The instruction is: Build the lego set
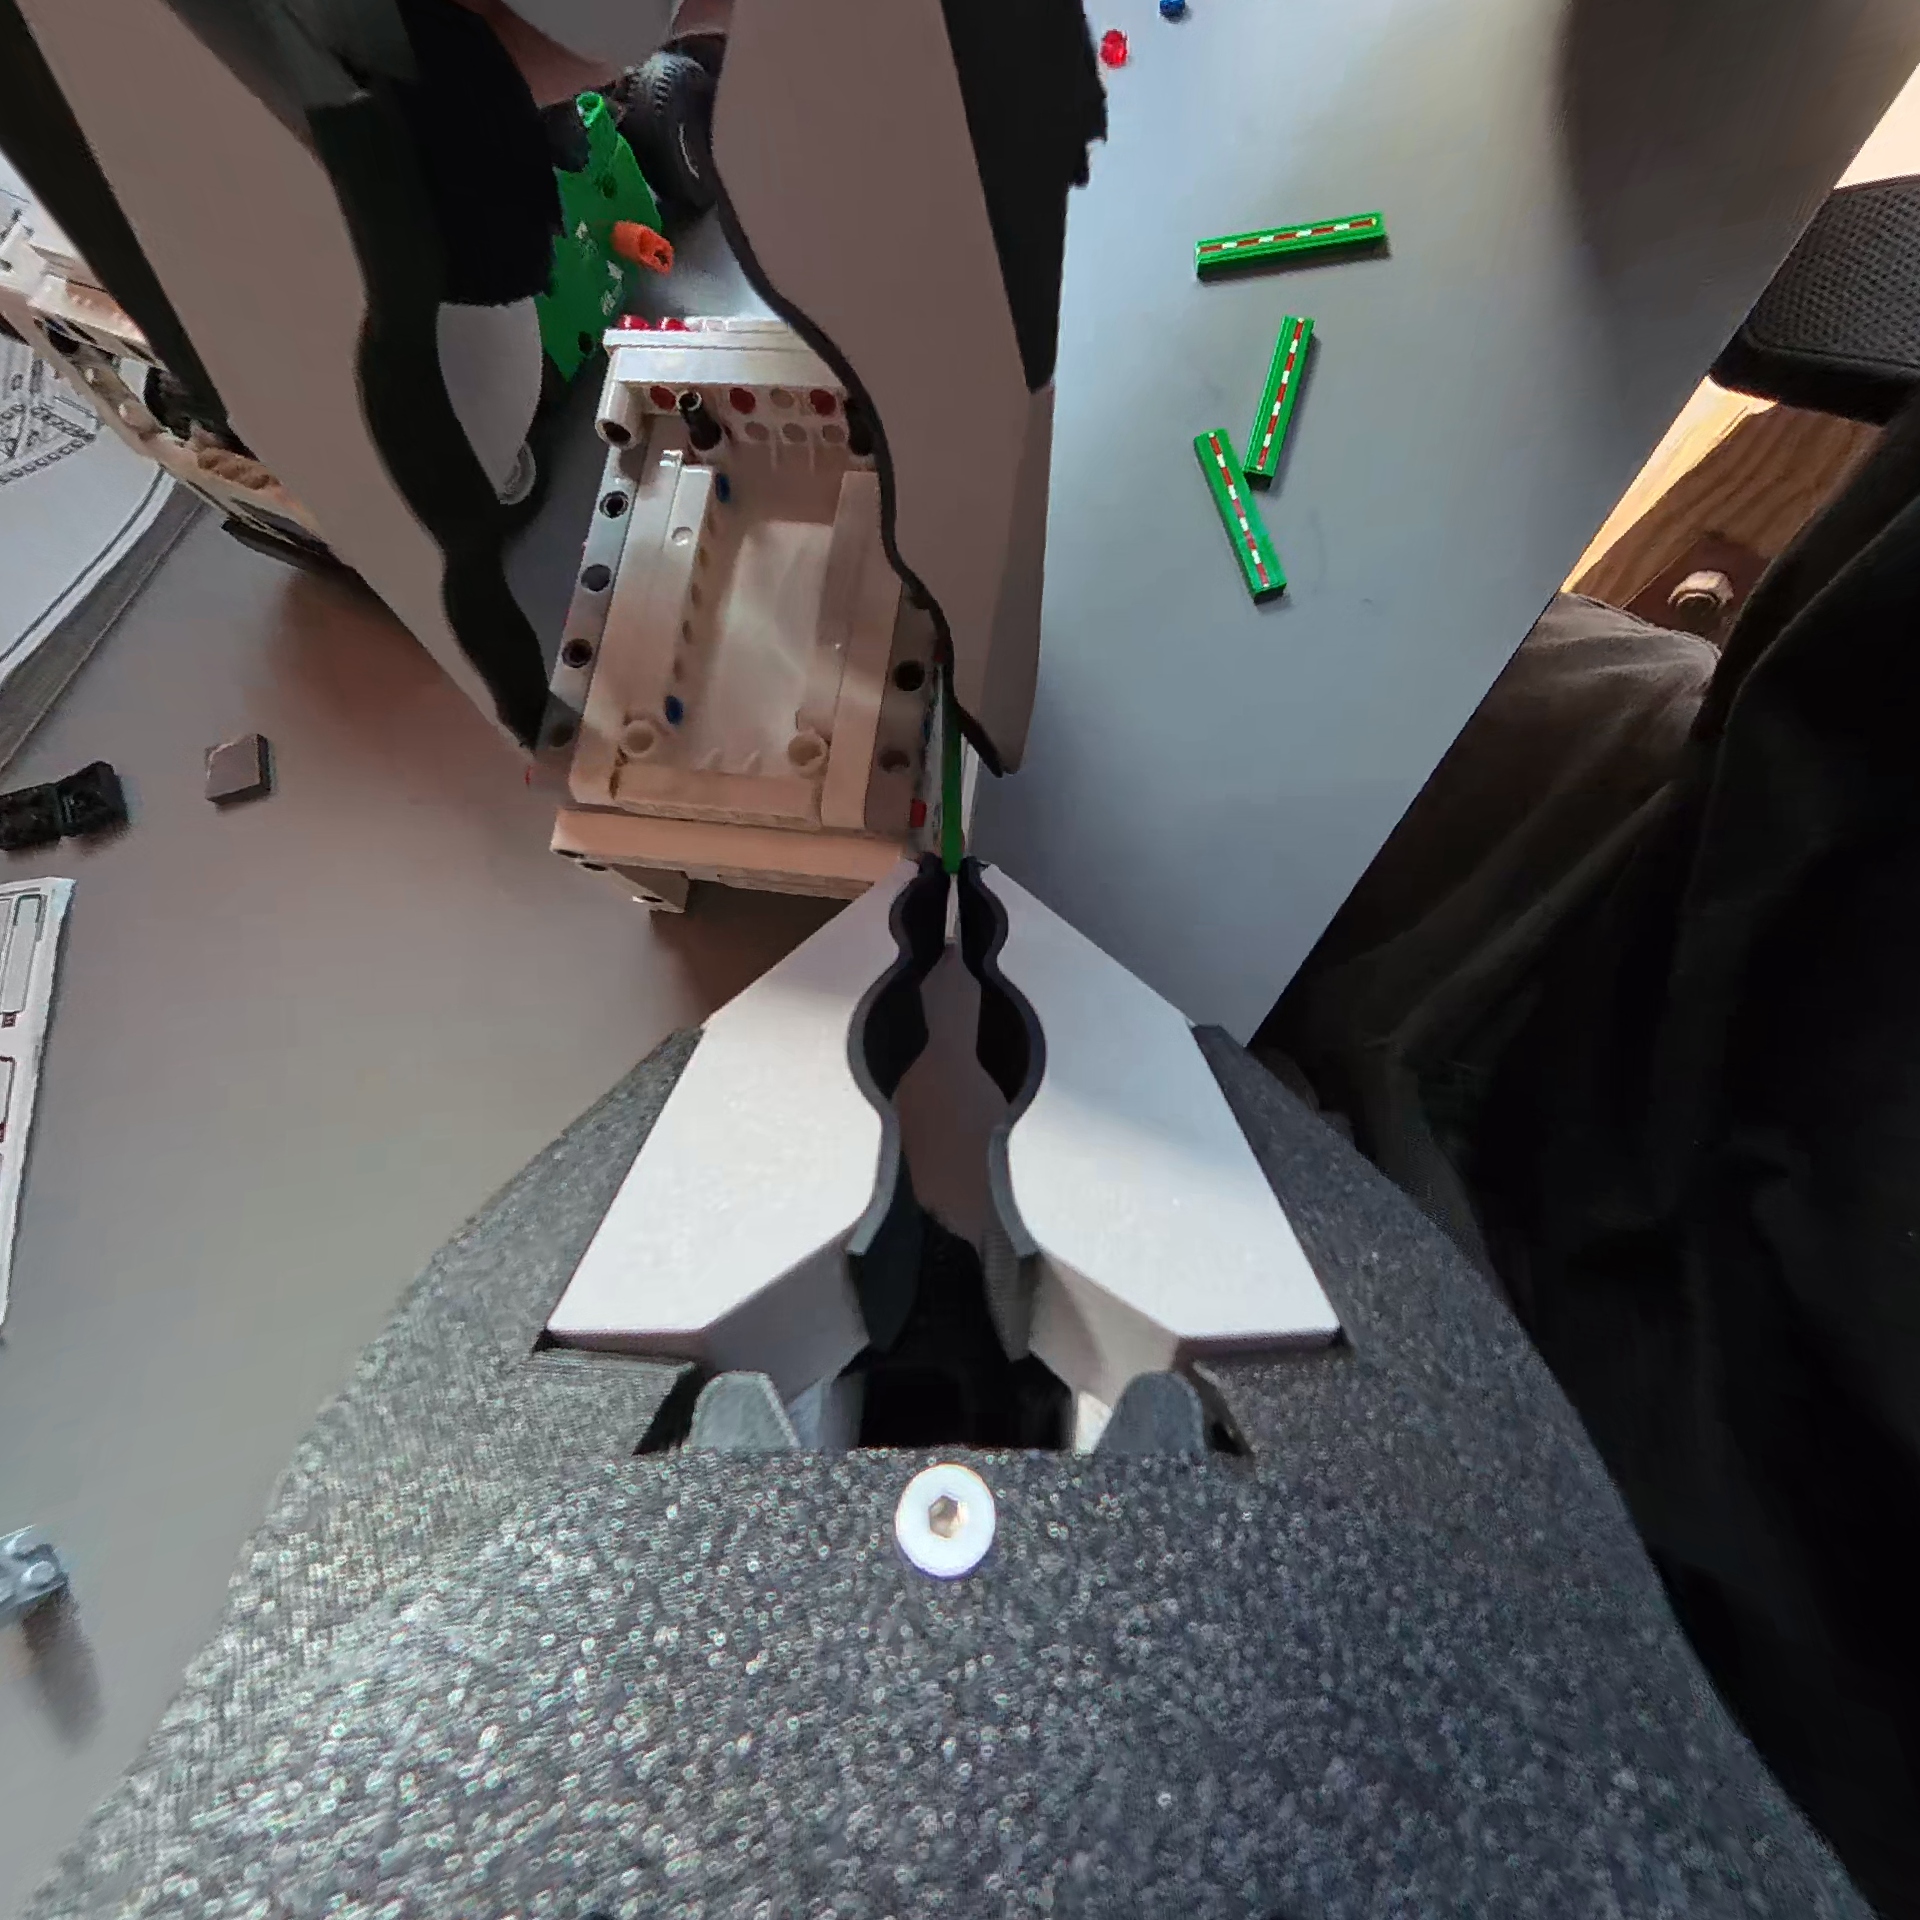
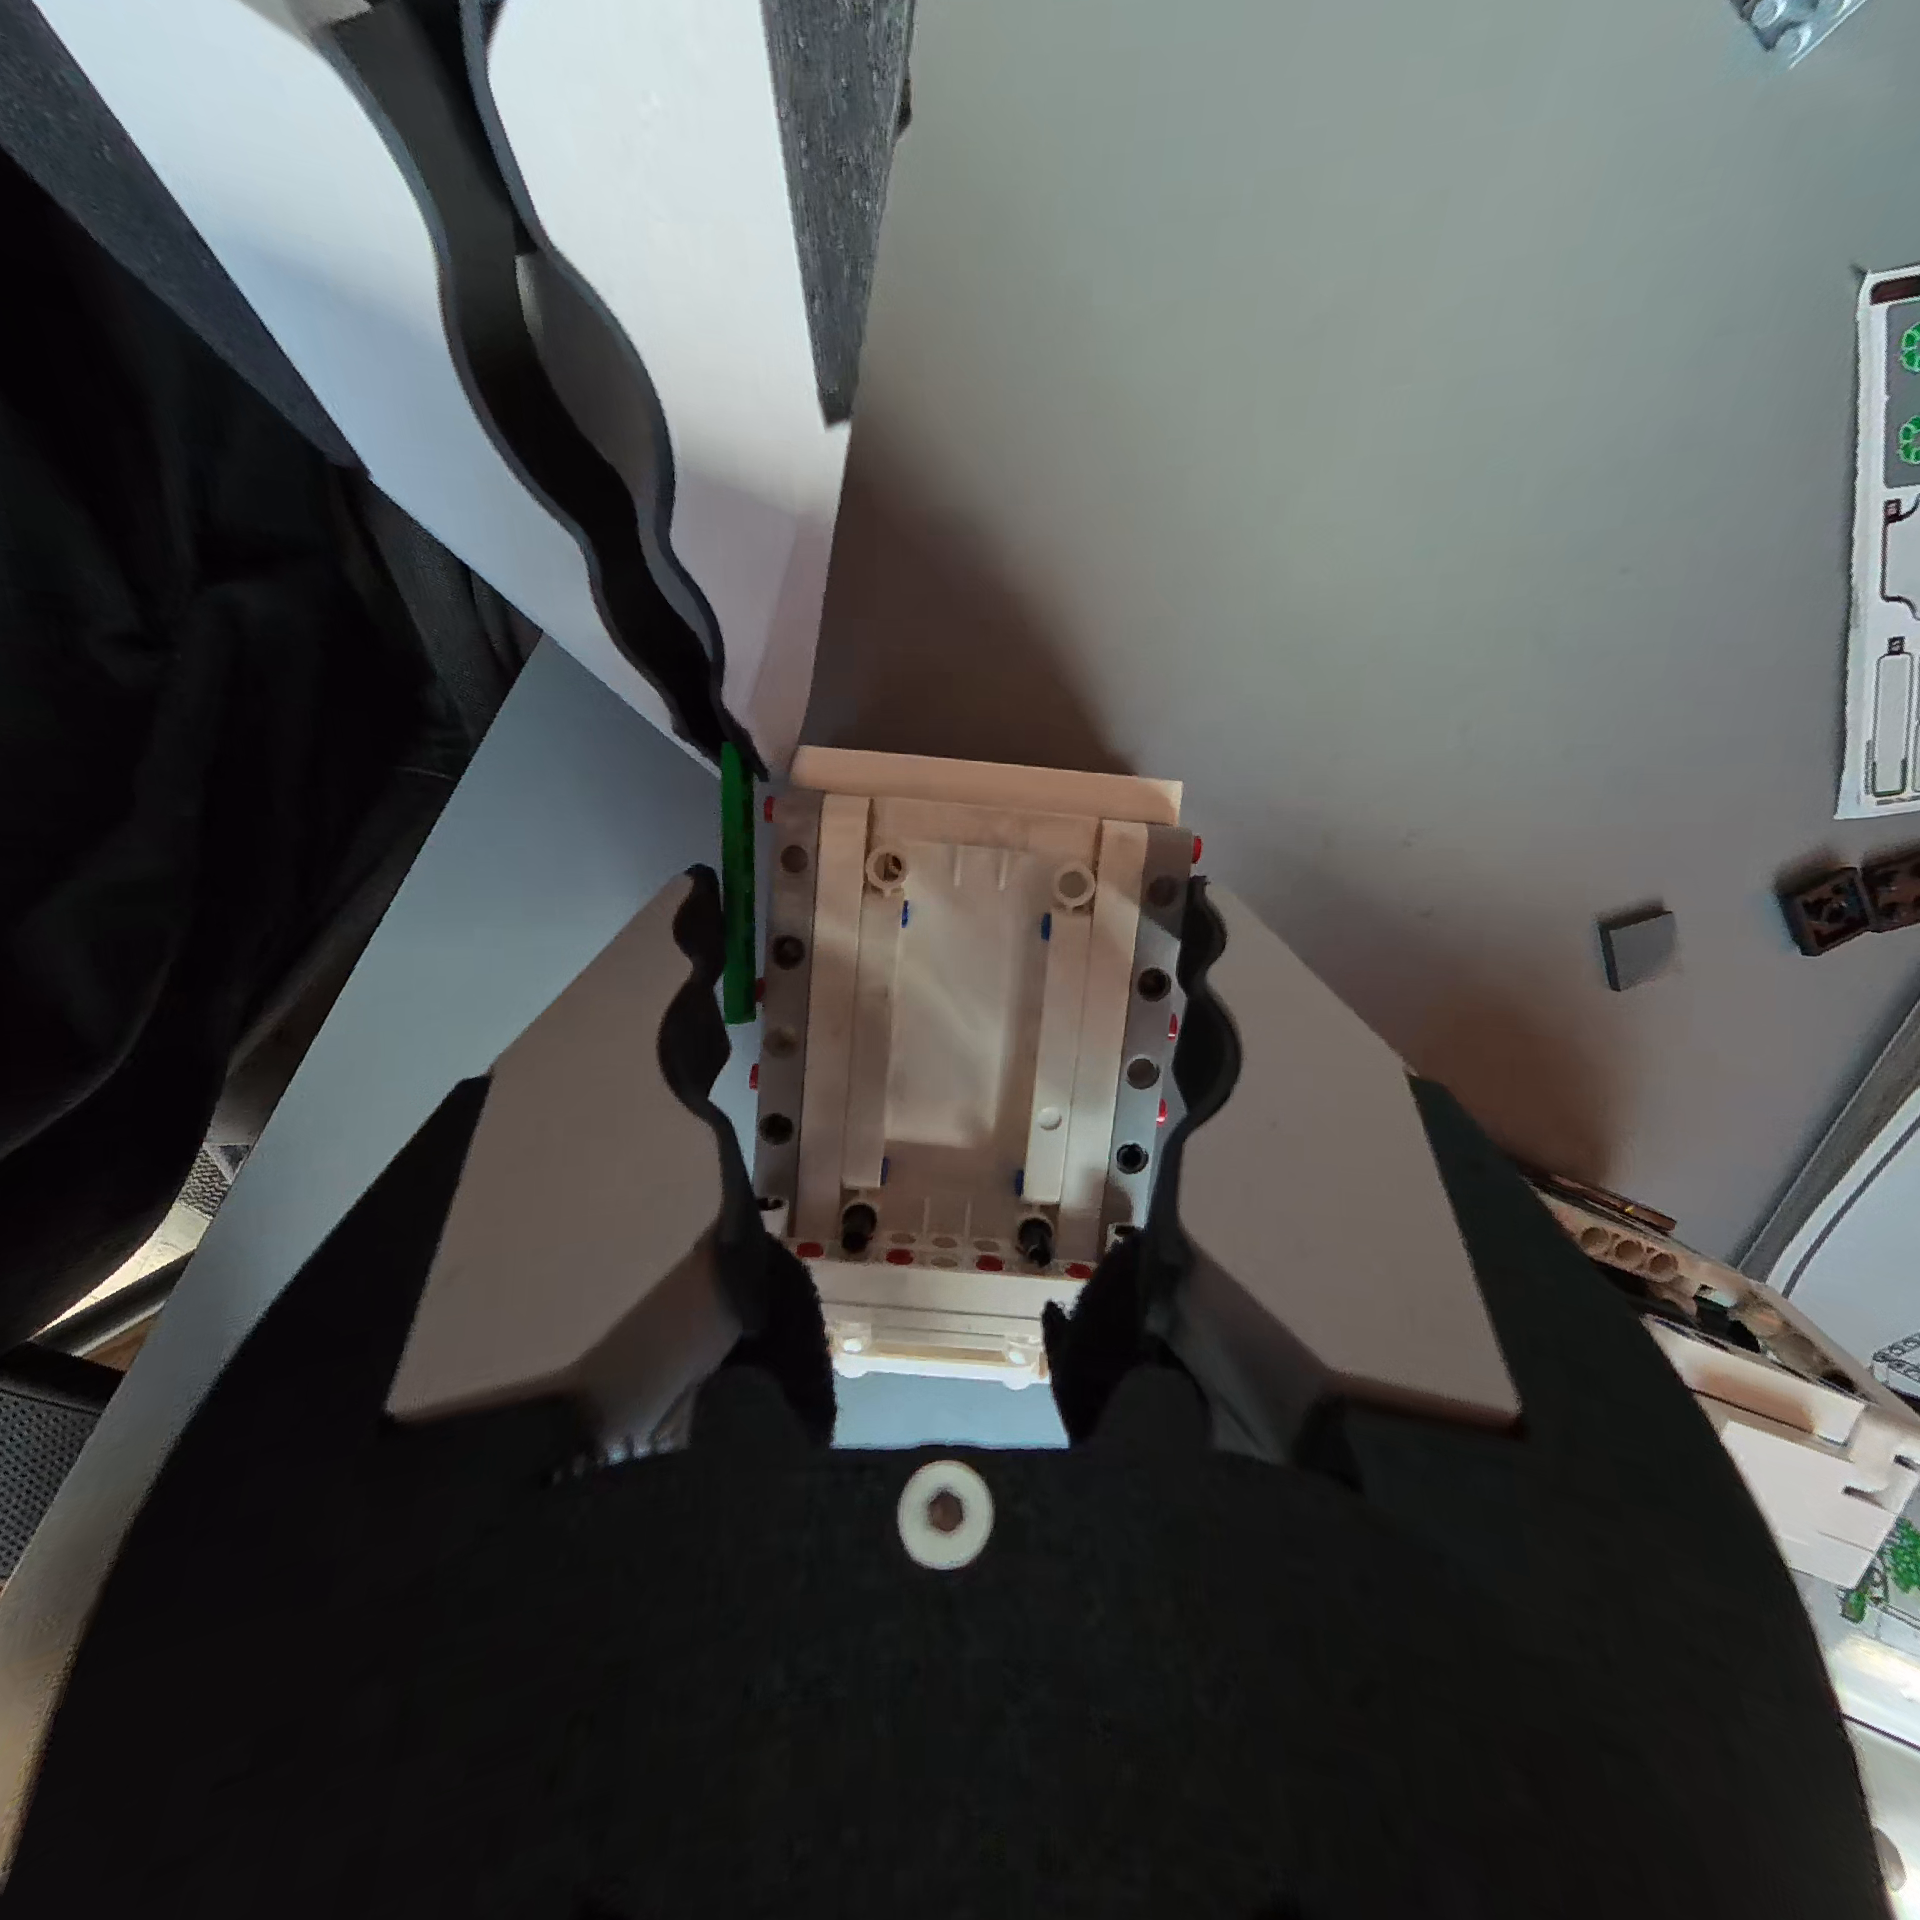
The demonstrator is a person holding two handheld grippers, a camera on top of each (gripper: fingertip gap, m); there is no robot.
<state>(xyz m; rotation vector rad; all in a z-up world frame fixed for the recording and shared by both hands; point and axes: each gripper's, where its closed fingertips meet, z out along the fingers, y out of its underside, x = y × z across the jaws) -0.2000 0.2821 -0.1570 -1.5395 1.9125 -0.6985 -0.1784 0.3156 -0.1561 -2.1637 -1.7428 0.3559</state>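
Two grippers at the white lego block (image 2: 966,1039): right gripper (image 2: 951,1049) clamped across its long grey sides, left gripper (image 1: 954,883) pinched shut on a green strip (image 2: 738,894) held against the block's side. Judged light and rigid but liable to pop apart; best gripped by the beams. Three spare green strips (image 1: 1273,400) lying well beyond the block.

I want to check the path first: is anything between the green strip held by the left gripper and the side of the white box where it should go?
Nothing visible does. The left gripper holds the green strip directly alongside the white box, which the right gripper clamps.
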